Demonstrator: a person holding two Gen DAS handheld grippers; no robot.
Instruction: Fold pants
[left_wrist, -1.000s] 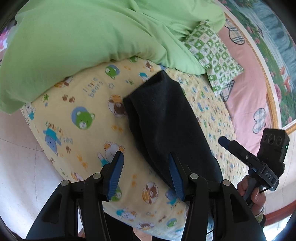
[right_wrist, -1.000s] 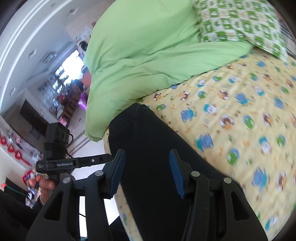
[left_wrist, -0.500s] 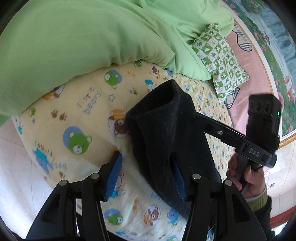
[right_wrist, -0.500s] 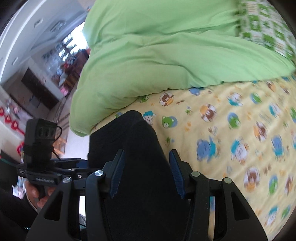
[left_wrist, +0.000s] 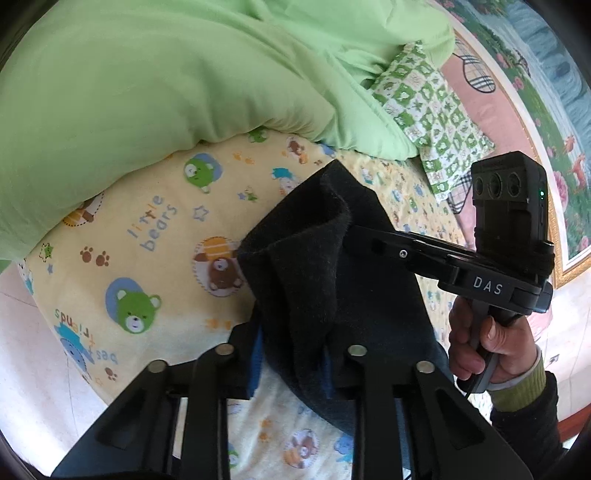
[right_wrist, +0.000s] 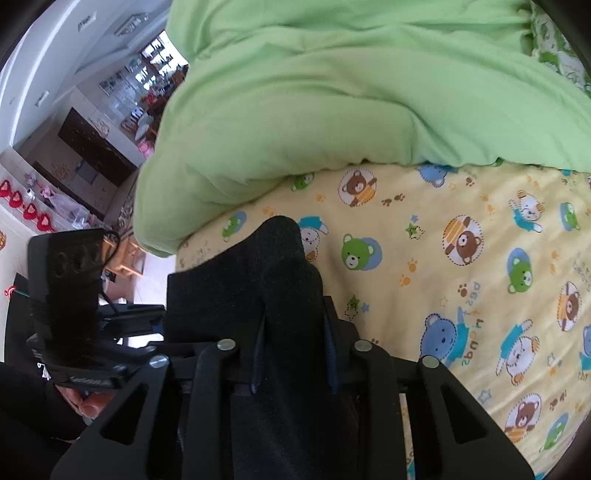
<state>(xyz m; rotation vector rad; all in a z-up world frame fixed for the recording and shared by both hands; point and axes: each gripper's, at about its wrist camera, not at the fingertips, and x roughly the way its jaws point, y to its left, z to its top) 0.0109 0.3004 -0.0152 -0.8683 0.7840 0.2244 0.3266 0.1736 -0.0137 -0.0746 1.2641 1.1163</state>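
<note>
The dark pants (left_wrist: 332, 273) lie on the yellow bear-print sheet (left_wrist: 155, 236), their near end lifted into a bunched fold. My left gripper (left_wrist: 291, 350) is shut on that fold at its left side. My right gripper (right_wrist: 293, 347) is shut on the same dark cloth (right_wrist: 280, 280), which rises between its jaws. In the left wrist view the right gripper (left_wrist: 354, 232) reaches into the fold from the right, its tips hidden by cloth. In the right wrist view the left gripper's body (right_wrist: 74, 302) shows at the left.
A bulky green duvet (left_wrist: 155, 81) lies heaped just beyond the pants. A green checked pillow (left_wrist: 432, 110) sits at the far right by a pink headboard (left_wrist: 491, 110). The bed's edge and pale floor (left_wrist: 26, 369) are at the left.
Both grippers have moved in and closed on the pants' near end, which now stands up bunched off the sheet. The right gripper came across from the lower right into the fold.
</note>
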